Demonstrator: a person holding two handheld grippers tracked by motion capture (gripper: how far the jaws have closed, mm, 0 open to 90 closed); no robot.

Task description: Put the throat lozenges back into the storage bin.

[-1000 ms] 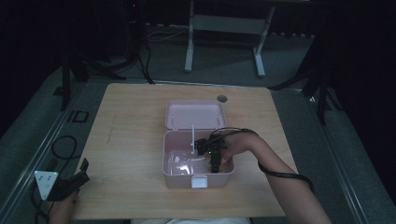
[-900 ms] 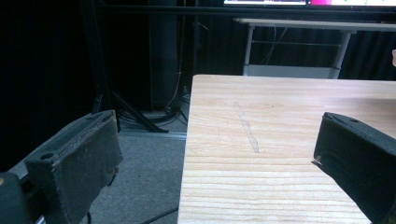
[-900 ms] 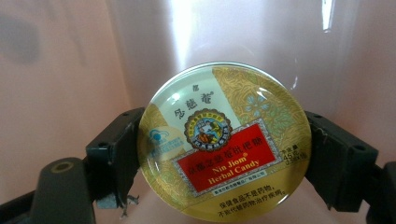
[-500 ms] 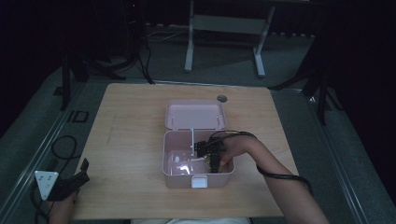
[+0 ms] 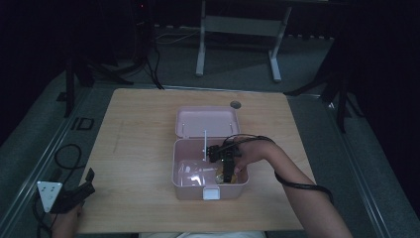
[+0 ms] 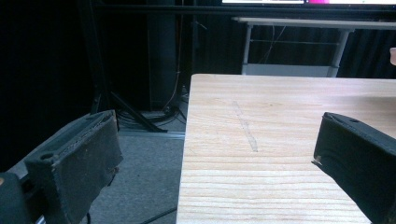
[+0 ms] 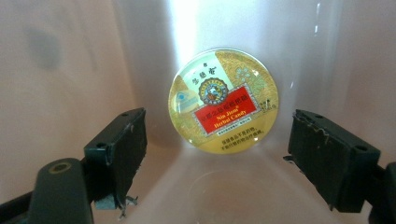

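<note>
Tabletop (image 5: 143, 144) wooden, carries pink storage box (image 5: 185, 171), lid open. Right tongs (image 5: 226, 173) dip inside box, jaws wide apart, holding nothing. Round herbal candy tin (image 7: 223, 101) lies on box floor just ahead, between jaws, untouched. Left tongs (image 5: 74, 193) well apart at tabletop's near left corner, jaws spread, empty.

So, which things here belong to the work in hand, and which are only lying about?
Belong to the work:
- right tongs, open, inside the box
- round candy tin, lying apart between the jaws
- pink box, lid open

Only lying about:
- left tongs, open, idle at the table's near left corner
- wooden table
- metal frame on the floor beyond
</note>
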